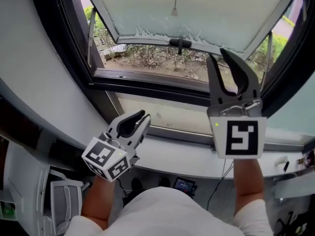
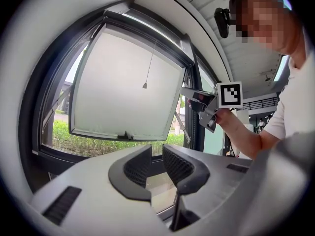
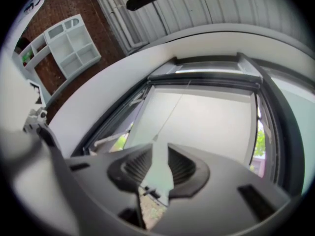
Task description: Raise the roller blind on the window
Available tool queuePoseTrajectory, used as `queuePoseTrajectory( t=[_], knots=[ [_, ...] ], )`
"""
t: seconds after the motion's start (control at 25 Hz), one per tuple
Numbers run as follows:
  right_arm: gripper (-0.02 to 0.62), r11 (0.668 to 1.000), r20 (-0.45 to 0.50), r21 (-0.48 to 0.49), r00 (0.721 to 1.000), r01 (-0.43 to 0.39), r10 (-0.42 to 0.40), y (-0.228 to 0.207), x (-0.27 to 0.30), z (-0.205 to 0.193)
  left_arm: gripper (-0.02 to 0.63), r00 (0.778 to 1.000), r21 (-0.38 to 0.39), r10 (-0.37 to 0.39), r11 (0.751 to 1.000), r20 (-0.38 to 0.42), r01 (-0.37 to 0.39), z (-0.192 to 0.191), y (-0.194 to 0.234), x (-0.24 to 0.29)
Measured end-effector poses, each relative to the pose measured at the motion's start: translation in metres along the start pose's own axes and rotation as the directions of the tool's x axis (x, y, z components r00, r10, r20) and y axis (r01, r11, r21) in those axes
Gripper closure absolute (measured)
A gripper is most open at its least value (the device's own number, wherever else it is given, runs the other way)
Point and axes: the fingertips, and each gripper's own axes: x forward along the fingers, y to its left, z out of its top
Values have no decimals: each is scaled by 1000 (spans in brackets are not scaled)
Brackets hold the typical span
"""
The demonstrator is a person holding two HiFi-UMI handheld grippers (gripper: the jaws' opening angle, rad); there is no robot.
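Blind (image 1: 206, 9) covers the tilted sash, cord (image 1: 174, 1) hanging at its centre. Right hand-held gripper (image 1: 216, 54), jaws apart and empty, is near its bottom edge. Left hand-held gripper (image 1: 141, 118), part-open and empty, is by the sill (image 1: 197, 157).

A pale roller blind (image 1: 211, 9) is seen lowered over an outward-tilted window sash (image 1: 142, 36), with a pull cord (image 1: 175, 1) hung at its middle. Shrubs (image 1: 147, 55) are shown below the sash. The right gripper (image 1: 217, 54) is held up before the sash's lower edge, jaws parted and empty. The left gripper (image 1: 145, 116) is held lower, near the white sill (image 1: 187, 156), its 2 jaws slightly parted.
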Motion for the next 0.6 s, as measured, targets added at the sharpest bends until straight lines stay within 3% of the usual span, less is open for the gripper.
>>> queuePoseTrajectory(
  t=[0.6],
  knots=[
    [492, 996, -109, 78, 993, 41, -32, 35, -53, -23, 523, 998, -17, -33, 999, -48, 33, -11, -4, -53]
  ],
)
